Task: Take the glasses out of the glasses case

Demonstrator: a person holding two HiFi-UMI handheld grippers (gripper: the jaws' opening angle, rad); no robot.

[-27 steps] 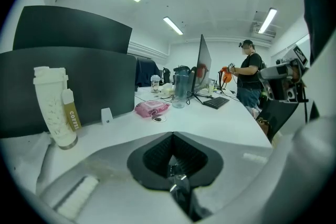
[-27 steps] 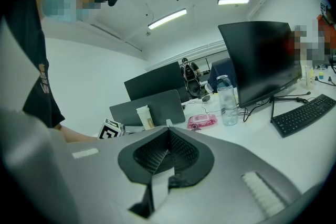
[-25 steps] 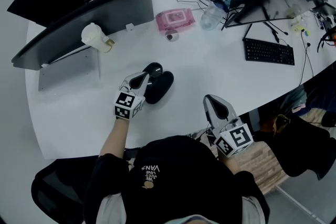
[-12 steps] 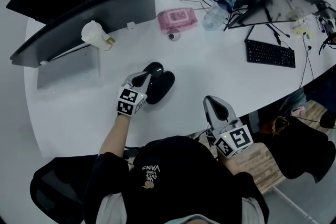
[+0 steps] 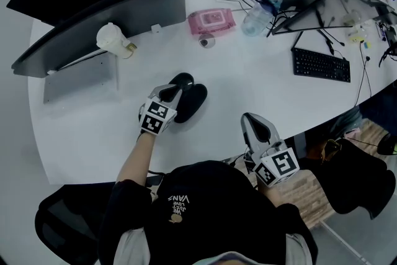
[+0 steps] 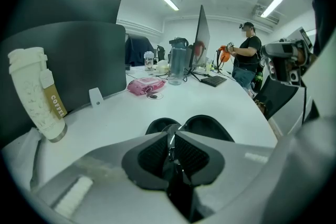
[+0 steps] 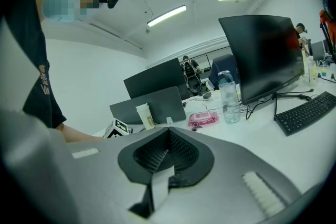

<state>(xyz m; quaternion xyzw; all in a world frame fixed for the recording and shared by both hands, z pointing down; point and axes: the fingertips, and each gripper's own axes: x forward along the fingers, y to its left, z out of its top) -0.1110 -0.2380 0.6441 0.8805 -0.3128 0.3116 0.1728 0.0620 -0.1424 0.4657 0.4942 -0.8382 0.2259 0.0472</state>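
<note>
A black glasses case (image 5: 193,102) lies open on the white table (image 5: 248,84), its two halves (image 6: 209,126) spread side by side. My left gripper (image 5: 170,94) reaches over the case from the near-left. In the left gripper view its jaws (image 6: 171,140) are pressed together on a thin glassy edge that looks like the glasses; most of the glasses are hidden by the jaws. My right gripper (image 5: 254,123) hovers by the table's front edge, well right of the case. It is shut (image 7: 168,134) with nothing in it.
A white coffee cup (image 5: 111,41) stands by a grey monitor back (image 5: 99,28) at the far left. A pink wipes pack (image 5: 211,21), a water bottle (image 5: 254,18), a keyboard (image 5: 321,64) and cables lie farther back. A person (image 6: 245,59) stands far off.
My left gripper has shifted slightly forward and right over the case. The right gripper has stayed in place.
</note>
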